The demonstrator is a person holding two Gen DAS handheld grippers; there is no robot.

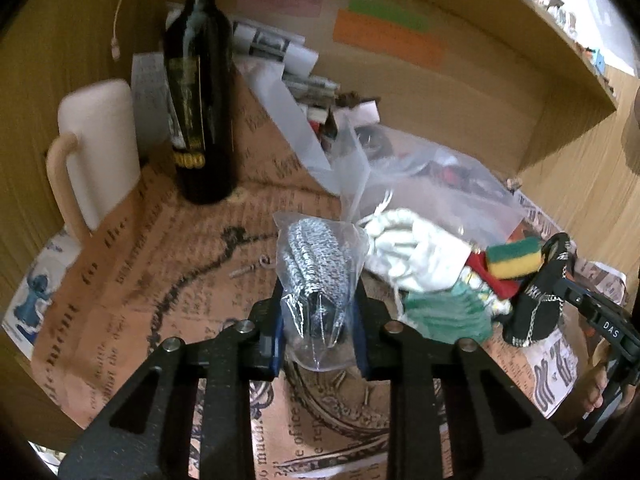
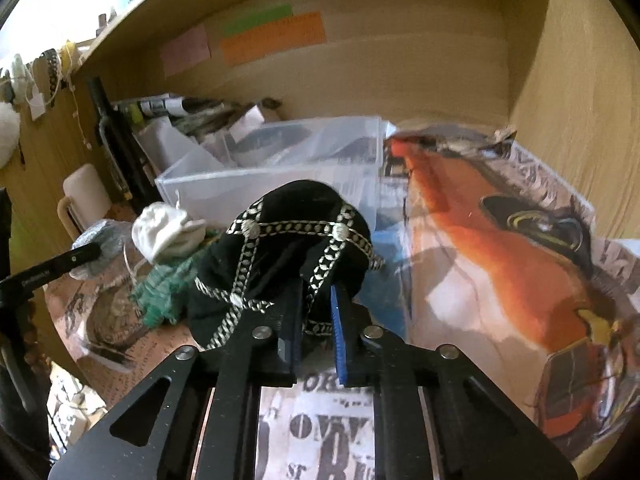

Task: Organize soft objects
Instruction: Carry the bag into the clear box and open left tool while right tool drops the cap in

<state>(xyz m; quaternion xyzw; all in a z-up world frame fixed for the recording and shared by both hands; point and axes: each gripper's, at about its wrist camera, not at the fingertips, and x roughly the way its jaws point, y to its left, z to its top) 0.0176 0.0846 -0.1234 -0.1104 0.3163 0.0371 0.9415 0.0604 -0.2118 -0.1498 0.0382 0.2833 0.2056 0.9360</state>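
Note:
My left gripper [image 1: 318, 300] is shut on a clear bag holding a grey-and-white knitted item [image 1: 316, 268], held above the printed paper. My right gripper [image 2: 316, 300] is shut on a black cloth pouch with silver braid trim [image 2: 292, 248]; it also shows at the right in the left wrist view [image 1: 536, 304]. Between them lie a white cloth bag [image 1: 412, 252], a green knitted piece [image 1: 448, 316] and a green-and-yellow sponge [image 1: 514, 258]. A clear plastic bin [image 2: 272, 176] stands behind the pile.
A dark wine bottle [image 1: 200, 92] and a white mug [image 1: 96, 148] stand at the back left. Papers and clutter lie against the wooden back wall. A small screw hook [image 1: 252, 266] lies on the paper. An orange car poster [image 2: 500, 240] covers the surface on the right.

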